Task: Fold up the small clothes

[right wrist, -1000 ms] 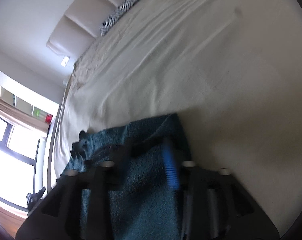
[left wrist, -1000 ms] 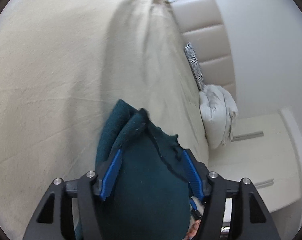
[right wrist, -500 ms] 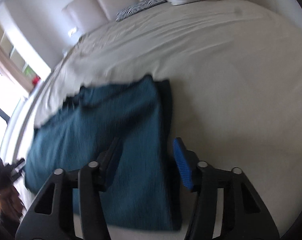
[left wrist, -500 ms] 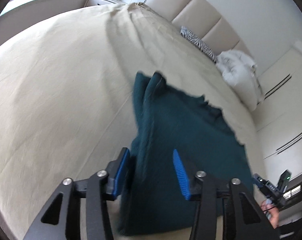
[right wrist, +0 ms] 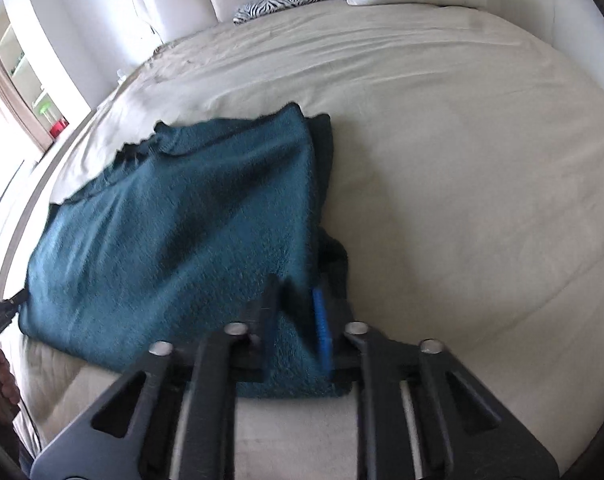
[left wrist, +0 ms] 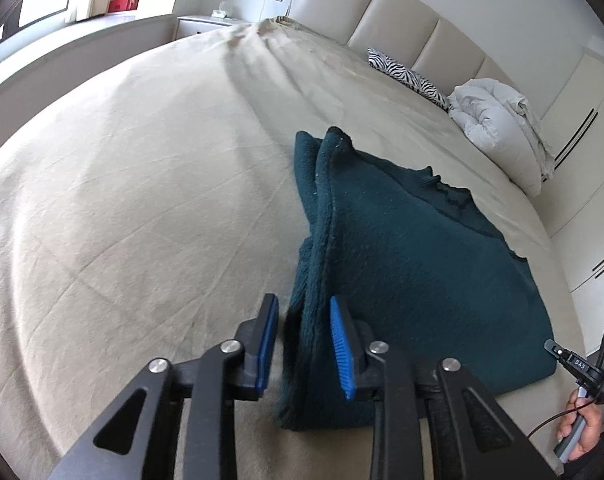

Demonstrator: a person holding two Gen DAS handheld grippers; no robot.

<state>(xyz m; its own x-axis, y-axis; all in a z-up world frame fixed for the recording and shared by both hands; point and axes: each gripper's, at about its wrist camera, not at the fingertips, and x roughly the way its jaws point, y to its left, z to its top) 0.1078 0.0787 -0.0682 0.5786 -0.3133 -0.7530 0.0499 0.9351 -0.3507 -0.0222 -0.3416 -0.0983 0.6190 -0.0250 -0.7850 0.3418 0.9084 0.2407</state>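
A dark teal knitted garment lies folded on the beige bed sheet; it also shows in the right wrist view. My left gripper straddles the garment's left folded edge near its front corner, jaws apart with a gap on the left side. My right gripper sits at the garment's right front corner, its jaws narrowly apart with cloth between them; the view is blurred, so contact is unclear.
A white duvet and a zebra pillow lie by the padded headboard. A hand with the other gripper shows at the right edge. Wardrobe doors stand right of the bed.
The garment went from held up close to the cameras to lying flat on the bed. Both grippers opened and pulled back toward the front edge.
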